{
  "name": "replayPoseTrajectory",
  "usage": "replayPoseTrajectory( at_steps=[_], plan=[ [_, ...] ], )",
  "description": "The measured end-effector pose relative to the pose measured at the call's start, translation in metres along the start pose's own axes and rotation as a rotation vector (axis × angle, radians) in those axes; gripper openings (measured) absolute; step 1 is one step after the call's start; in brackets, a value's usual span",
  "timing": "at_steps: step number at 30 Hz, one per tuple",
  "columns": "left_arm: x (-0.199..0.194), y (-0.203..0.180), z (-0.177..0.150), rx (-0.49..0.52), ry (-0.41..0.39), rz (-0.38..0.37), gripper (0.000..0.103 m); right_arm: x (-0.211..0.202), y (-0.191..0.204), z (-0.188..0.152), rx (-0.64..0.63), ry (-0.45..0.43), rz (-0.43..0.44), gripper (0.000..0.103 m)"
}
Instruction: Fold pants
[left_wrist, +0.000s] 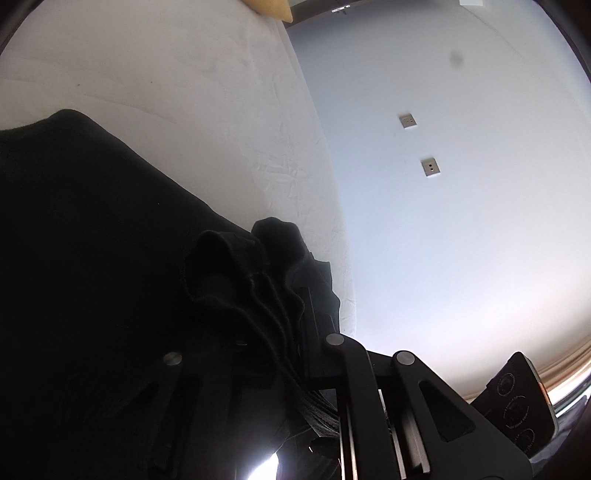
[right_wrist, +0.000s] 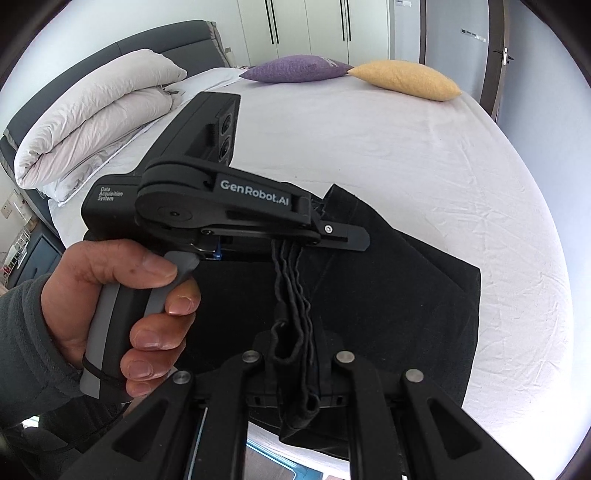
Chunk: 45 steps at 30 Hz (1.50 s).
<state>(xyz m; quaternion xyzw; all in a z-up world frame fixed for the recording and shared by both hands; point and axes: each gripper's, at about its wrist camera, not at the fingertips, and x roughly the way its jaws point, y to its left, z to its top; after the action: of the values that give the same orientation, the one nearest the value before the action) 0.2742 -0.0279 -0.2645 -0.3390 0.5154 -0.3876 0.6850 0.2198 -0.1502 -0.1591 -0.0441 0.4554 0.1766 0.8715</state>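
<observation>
Your left gripper (right_wrist: 343, 236) and right gripper (right_wrist: 299, 384) both pinch the black pants (right_wrist: 406, 295) on the white bed (right_wrist: 406, 147); pillows (right_wrist: 406, 79) at twelve o'clock.

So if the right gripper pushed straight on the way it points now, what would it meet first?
The right gripper is already shut on the black pants; straight ahead lies more of them, spread on the white sheet, probably before the left gripper.

My left gripper (left_wrist: 295, 295) is closed on the bunched edge of the black pants (left_wrist: 92, 229). They lie on the white bed sheet (left_wrist: 166, 74).
</observation>
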Motion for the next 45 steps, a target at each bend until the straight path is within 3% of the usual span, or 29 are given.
replayPoseTrajectory(
  at_steps=[2,8,15,19,27,30,33,35,36,37,39,42,45],
  plan=[
    [0.018,-0.019,0.007,0.001,-0.007,0.011,0.006,0.004,0.008,0.002,-0.002,-0.012,0.009,0.011],
    [-0.006,-0.012,0.031,0.015,-0.002,0.066,0.006,0.025,0.029,0.013,-0.004,-0.024,0.053,0.011],
    [-0.045,0.036,0.047,0.001,0.011,0.144,0.006,0.062,0.050,0.023,0.004,0.001,0.107,0.011],
    [-0.048,0.052,0.051,0.001,0.028,0.176,0.006,0.078,0.052,0.019,0.003,0.035,0.119,0.011],
    [-0.025,0.045,0.062,0.025,0.045,0.229,0.008,0.087,0.047,0.013,0.004,0.057,0.122,0.011],
    [-0.012,0.039,0.070,0.019,0.054,0.252,0.012,0.094,0.043,0.011,0.022,0.093,0.150,0.020],
    [-0.016,0.035,0.077,0.027,0.051,0.286,0.017,0.094,0.048,0.010,0.049,0.112,0.200,0.036],
    [-0.038,0.033,0.073,0.058,0.034,0.363,0.039,0.086,0.044,0.004,0.074,0.106,0.249,0.042],
    [-0.048,0.031,0.072,0.072,0.017,0.386,0.045,0.076,0.039,0.002,0.087,0.095,0.278,0.044],
    [-0.059,0.026,0.074,0.081,-0.006,0.397,0.051,0.063,0.032,-0.001,0.105,0.077,0.310,0.046],
    [-0.077,0.016,0.079,0.094,-0.053,0.429,0.053,0.039,0.011,-0.008,0.161,0.027,0.357,0.049],
    [-0.090,-0.003,0.083,0.129,-0.084,0.385,0.056,0.019,-0.036,-0.016,0.263,-0.033,0.359,0.050],
    [-0.054,-0.034,0.090,0.185,-0.051,0.321,0.059,0.020,-0.086,-0.018,0.388,-0.064,0.380,0.048]
  ],
)
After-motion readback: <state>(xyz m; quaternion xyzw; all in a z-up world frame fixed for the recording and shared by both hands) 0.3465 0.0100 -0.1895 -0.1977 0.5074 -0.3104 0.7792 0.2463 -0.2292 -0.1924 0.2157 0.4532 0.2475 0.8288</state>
